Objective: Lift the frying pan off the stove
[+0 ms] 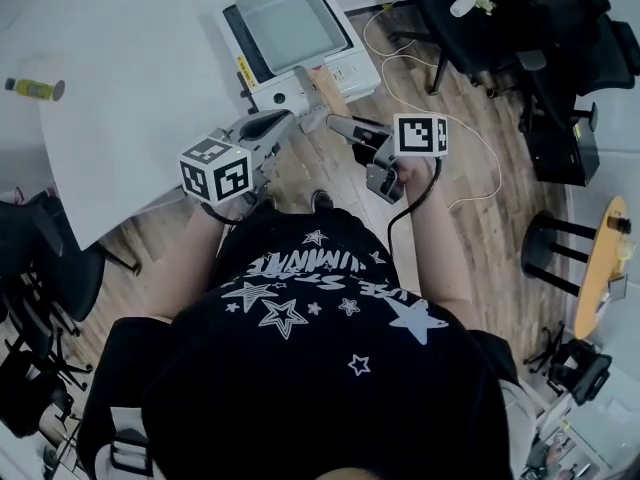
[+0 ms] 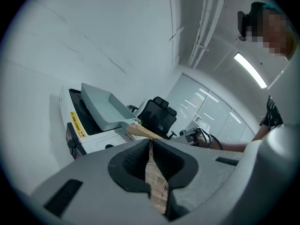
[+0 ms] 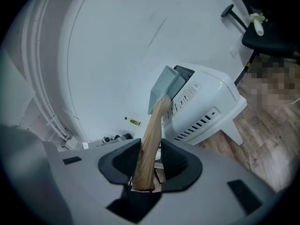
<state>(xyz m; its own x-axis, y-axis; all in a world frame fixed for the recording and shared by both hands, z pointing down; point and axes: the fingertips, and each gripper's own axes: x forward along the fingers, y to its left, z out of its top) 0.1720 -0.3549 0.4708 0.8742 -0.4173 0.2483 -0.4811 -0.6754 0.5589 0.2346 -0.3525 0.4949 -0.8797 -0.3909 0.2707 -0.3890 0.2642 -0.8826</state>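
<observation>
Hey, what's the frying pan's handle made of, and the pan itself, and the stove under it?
Handle: looks like wood, tan with faint grain and a matte finish; it sits in the right claw. Pan body: probably coated metal, smooth, pale grey-green with a soft sheen; the core does not show. Stove: glossy white casing with vent slots, either painted metal or plastic; I cannot tell which.

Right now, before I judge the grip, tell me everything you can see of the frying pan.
The frying pan is square and pale grey-green, with shallow upright walls, and looks empty. A light wooden handle juts from one side toward the person. The pan lies over the white stove on the white table; I cannot tell whether it has left the stove top. The right gripper has its jaws closed on the handle near its end. Nothing else touches the pan.
</observation>
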